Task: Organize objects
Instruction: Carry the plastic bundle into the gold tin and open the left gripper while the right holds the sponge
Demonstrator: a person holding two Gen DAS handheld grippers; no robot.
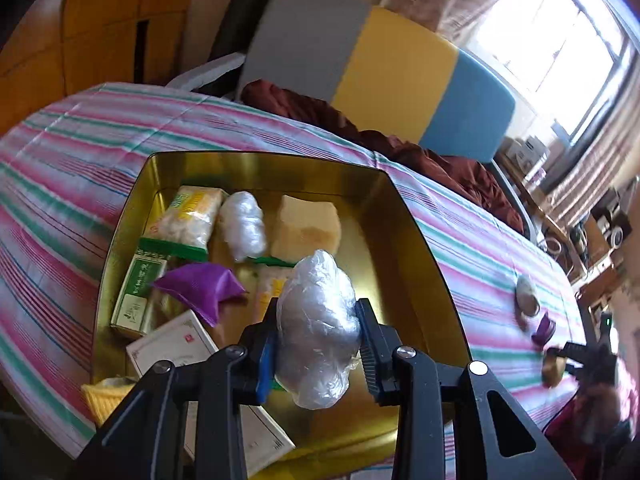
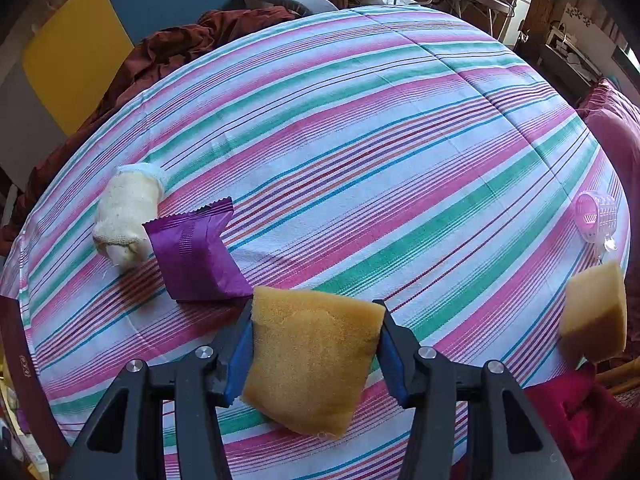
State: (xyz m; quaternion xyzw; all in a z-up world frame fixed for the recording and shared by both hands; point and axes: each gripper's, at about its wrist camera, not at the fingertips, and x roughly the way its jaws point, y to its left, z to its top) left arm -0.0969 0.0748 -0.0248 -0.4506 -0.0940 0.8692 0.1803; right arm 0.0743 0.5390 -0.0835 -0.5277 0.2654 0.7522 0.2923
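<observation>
My left gripper (image 1: pixel 316 320) is shut on a clear plastic-wrapped bundle (image 1: pixel 316 332) and holds it above the gold tin box (image 1: pixel 416 240). The box holds a second wrapped bundle (image 1: pixel 243 224), a tan sponge (image 1: pixel 306 226), a purple packet (image 1: pixel 200 288), snack bags and small cartons. My right gripper (image 2: pixel 316 344) is shut on a tan sponge (image 2: pixel 312 360) above the striped cloth (image 2: pixel 360 140). A purple packet (image 2: pixel 196 252) and a cream cloth roll (image 2: pixel 126 216) lie ahead to its left. Another sponge (image 2: pixel 594 316) lies at the right edge.
A pink plastic basket (image 2: pixel 596 216) lies on its side at the far right. A brown cloth (image 2: pixel 160 52) and a yellow-and-blue chair (image 1: pixel 400 88) sit behind the table. The right gripper with its sponge also shows in the left wrist view (image 1: pixel 560 360).
</observation>
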